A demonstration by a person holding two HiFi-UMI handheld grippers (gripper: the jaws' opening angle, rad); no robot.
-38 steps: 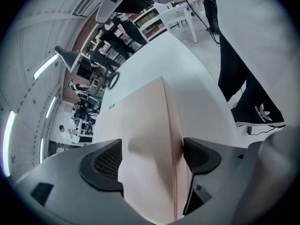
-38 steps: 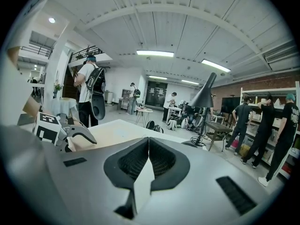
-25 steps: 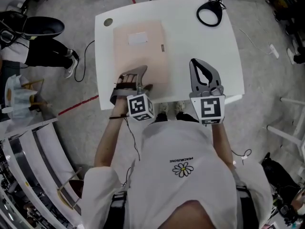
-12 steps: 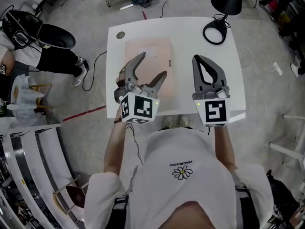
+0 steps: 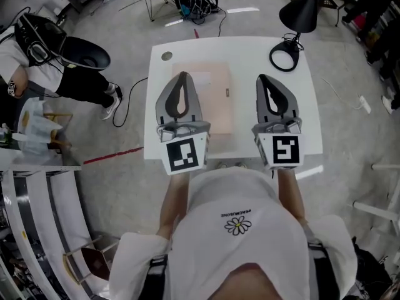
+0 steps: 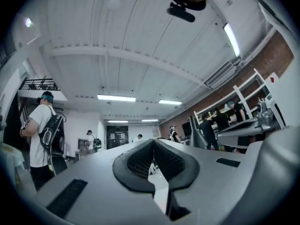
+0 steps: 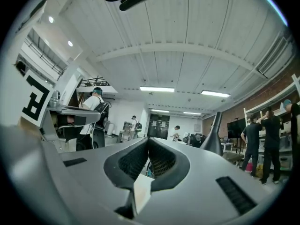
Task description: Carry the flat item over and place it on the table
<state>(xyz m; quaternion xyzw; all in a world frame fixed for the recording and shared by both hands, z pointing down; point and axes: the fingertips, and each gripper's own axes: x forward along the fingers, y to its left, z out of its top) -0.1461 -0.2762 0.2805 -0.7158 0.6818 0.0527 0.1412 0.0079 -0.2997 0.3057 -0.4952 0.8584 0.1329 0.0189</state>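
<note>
Folder (image 5: 220, 102) lies flat on white table (image 5: 250, 54).

We see a white table (image 5: 250, 61); a flat pink folder (image 5: 219, 108) lies on it, and a black lamp (image 5: 300, 16) stands at its far right corner.

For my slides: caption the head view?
Left gripper, just closed, and right gripper, both shut and empty, over white table bearing pink folder.

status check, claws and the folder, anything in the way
Left claw shut, empty. Right claw shut, empty. Folder flat on table, neither claw on it. Lamp at far corner, apart from folder.
</note>
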